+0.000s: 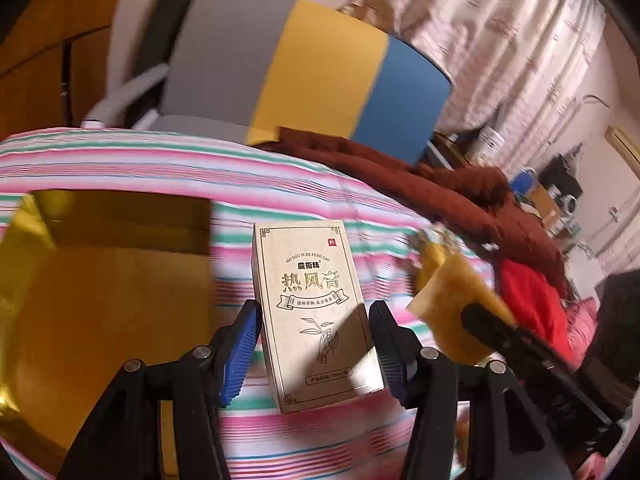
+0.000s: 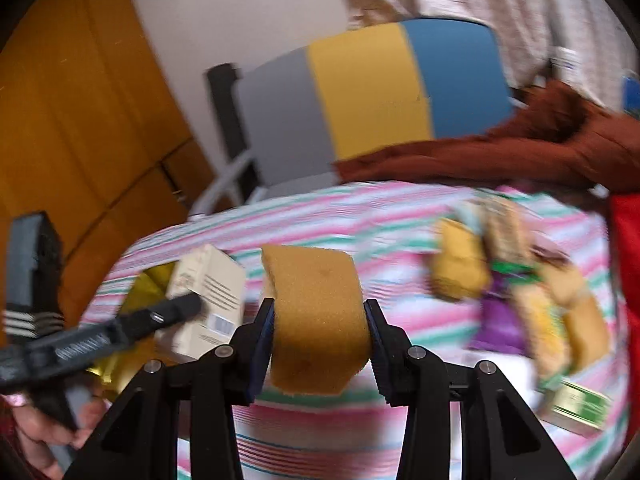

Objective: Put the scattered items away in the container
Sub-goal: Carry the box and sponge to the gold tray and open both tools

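My left gripper (image 1: 316, 342) is shut on a beige carton with Chinese lettering (image 1: 312, 300) and holds it upright above the striped cloth. The gold, open container (image 1: 100, 280) lies just left of it. In the right wrist view the same carton (image 2: 208, 292) hangs in the left gripper (image 2: 176, 308), with the gold container (image 2: 146, 286) behind it. My right gripper (image 2: 319, 314) is shut on a yellow sponge (image 2: 316, 288), squeezed between its blue pads (image 2: 264, 340). That sponge (image 1: 456, 300) also shows at the right of the left wrist view. Several loose items (image 2: 516, 292) lie on the cloth to the right.
A pink, green and white striped cloth (image 1: 160, 168) covers the table. A chair with a grey, yellow and blue back (image 1: 312, 76) stands behind it. A brown garment (image 1: 440, 188) and a red cloth (image 1: 532, 304) lie along the far right edge. A green-and-white box (image 2: 576, 408) sits near the front right.
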Tool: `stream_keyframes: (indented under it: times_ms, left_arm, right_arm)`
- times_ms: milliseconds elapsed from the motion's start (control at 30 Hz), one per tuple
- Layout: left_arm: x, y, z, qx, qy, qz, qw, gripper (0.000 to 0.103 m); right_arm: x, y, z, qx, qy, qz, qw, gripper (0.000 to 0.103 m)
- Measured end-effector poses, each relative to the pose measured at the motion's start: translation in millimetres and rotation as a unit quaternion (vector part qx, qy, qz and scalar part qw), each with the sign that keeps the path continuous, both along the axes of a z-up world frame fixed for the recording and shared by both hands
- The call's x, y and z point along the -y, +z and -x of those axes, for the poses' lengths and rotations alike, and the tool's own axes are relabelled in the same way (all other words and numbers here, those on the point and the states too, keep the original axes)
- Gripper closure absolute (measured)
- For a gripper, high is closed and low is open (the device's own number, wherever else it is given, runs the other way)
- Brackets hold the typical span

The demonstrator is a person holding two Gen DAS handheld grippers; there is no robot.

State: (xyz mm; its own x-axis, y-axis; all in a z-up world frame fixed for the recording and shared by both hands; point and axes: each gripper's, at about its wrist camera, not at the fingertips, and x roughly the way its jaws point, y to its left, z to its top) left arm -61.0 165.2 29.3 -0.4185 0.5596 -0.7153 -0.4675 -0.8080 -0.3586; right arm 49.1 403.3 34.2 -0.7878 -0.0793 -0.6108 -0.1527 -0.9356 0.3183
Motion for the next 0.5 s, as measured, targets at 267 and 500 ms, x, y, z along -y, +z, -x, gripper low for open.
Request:
stream_keyframes:
  times_ms: [267, 500]
  left_arm:
    - [112.0, -9.4, 55.5, -0.006, 0.090, 0.050, 0.9947, 0.046]
    - [172.1, -40.4, 112.4, 0.017, 0.126, 0.088, 0.9879, 0.046]
  right_arm:
    - [125.9, 13.6, 87.0, 0.011, 0.120, -0.006, 0.993, 0.059]
    - [186.5, -32.4, 169.6, 0.099, 0.137, 0.036, 0.985, 0.059]
